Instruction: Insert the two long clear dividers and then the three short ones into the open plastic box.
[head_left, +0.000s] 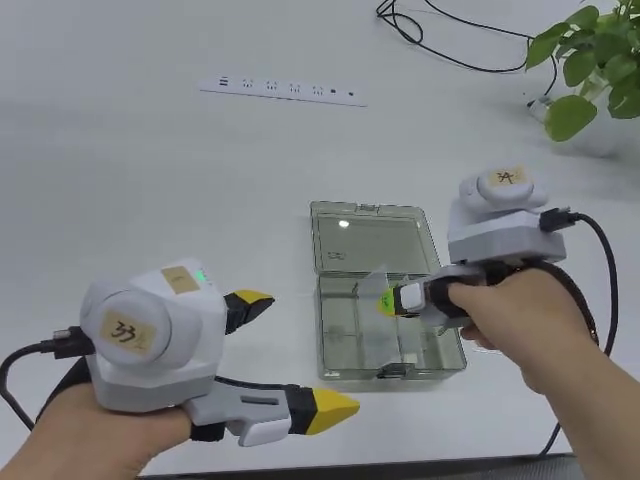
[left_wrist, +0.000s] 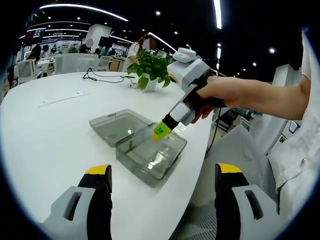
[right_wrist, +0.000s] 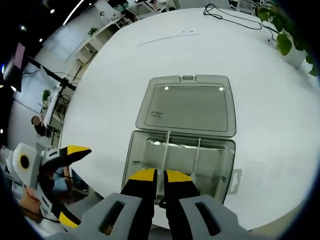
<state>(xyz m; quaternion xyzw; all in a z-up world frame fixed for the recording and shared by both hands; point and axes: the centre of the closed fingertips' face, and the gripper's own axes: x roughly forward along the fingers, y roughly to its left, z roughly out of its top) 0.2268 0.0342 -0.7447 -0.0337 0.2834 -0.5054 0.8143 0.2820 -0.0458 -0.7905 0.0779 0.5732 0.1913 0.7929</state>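
A white desk (head_left: 150, 180) runs wide and mostly bare, with a power strip (head_left: 283, 90) lying far back, a black cable (head_left: 450, 40) looping beyond it, and a leafy plant (head_left: 590, 60) at the far right corner. Near the front edge sits the clear box (head_left: 340, 340), its lid (head_left: 370, 240) folded flat behind it.

The right gripper (head_left: 388, 300) hangs over the box's near half, yellow tips pointing down into it. Its own view shows the jaws drawn narrow, seemingly pinched on the near end of a long divider (right_wrist: 166, 150) that runs front to back inside the box. A second divider (right_wrist: 196, 152) stands just beside it, to the right.

The left gripper (head_left: 295, 352) is held low and left of the box, well apart from it, with its jaws spread wide and nothing between them.
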